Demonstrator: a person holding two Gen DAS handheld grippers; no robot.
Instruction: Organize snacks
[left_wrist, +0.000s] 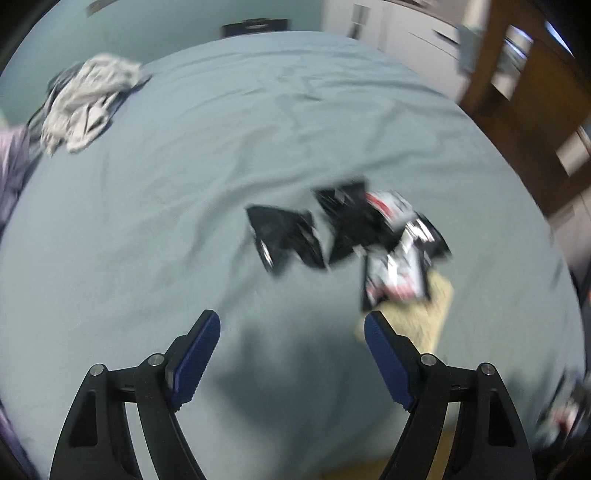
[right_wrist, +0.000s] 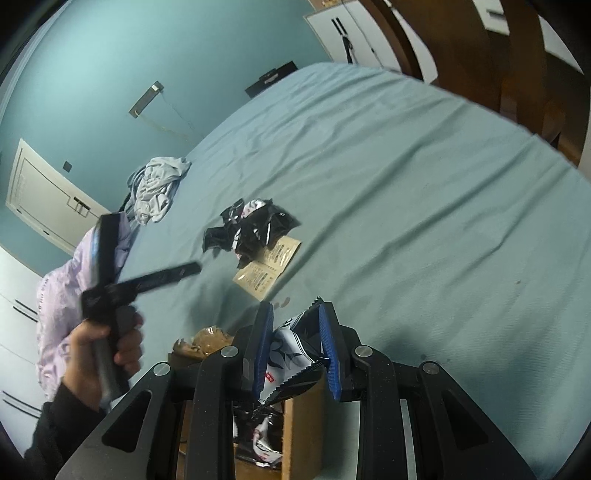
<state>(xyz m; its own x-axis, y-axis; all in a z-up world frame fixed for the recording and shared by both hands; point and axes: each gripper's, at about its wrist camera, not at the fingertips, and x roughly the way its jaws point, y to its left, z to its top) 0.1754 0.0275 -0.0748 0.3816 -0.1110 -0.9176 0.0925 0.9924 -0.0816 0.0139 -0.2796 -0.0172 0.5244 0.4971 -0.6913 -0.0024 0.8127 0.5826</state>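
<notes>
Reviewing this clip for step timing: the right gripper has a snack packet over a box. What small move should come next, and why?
Probably open the right gripper and let the white snack packet drop. It is pinched between the blue pads directly above the cardboard box, which already holds similar packets. The left gripper is open and empty above the bed, facing the pile of packets.

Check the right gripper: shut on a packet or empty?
Shut on a packet. In the right wrist view the right gripper has its blue pads pressed against a white-and-black snack packet, above a cardboard box.
</notes>
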